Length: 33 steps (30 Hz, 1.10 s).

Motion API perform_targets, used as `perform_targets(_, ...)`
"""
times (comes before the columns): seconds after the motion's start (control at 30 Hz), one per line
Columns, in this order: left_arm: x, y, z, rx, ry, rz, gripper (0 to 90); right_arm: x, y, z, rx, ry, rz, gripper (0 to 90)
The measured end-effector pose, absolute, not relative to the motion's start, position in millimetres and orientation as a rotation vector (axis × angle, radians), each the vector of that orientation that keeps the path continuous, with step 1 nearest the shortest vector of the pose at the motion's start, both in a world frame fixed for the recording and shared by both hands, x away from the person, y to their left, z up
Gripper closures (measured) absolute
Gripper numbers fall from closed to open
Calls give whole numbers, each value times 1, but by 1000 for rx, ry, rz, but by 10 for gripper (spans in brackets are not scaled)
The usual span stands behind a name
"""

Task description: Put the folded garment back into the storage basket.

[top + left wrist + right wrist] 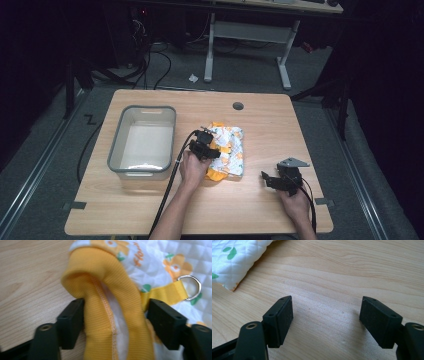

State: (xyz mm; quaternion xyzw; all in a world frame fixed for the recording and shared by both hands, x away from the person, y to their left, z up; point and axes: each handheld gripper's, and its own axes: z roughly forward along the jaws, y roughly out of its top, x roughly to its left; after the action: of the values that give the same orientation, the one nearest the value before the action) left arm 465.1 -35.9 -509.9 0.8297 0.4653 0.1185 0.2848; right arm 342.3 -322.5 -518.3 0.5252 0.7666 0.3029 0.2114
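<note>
A grey tub (pixel 142 142) stands on the left part of the table (pixel 260 125), well apart from both tools.

Just right of the tub, the left tool (pixel 206 143) rests over the near left edge of a folded quilted cloth (pixel 231 150), white with orange flowers and green leaves. The cloth lies near the middle of the table. In the left gripper view, the cloth's ribbed yellow hem (pixel 112 315) runs up between the two jaws of the left tool (pixel 115 322). The left pad (pixel 72 320) touches the hem; the right pad (pixel 165 322) sits against the fabric beside a yellow strap (pixel 165 291) with a metal ring (pixel 191 287). The jaws pinch the hem.

At the right, the right tool (pixel 272 180) hovers near the table's front edge, apart from the cloth. In the right gripper view, the right tool (pixel 325 320) has its jaws spread over bare wood, with a corner of the cloth (pixel 234 262) at upper left.
</note>
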Motion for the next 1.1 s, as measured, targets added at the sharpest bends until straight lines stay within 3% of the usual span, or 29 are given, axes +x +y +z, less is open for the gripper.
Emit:
perform_targets(0.27, 460, -41, -508, 2224, 1194, 285, 641, 342, -322, -518, 1459, 2130, 842, 271)
perform_targets(0.37, 460, -41, -508, 2216, 1193, 262, 702, 342, -322, -518, 1459, 2130, 842, 271)
perform_targets(0.67, 458, -35, -508, 2159, 1183, 194, 744, 342, -322, -518, 1459, 2130, 842, 271)
perform_targets(1.1, 443, -30, -483, 2099, 1116, 202, 757, 342, -323, -518, 1459, 2131, 842, 270)
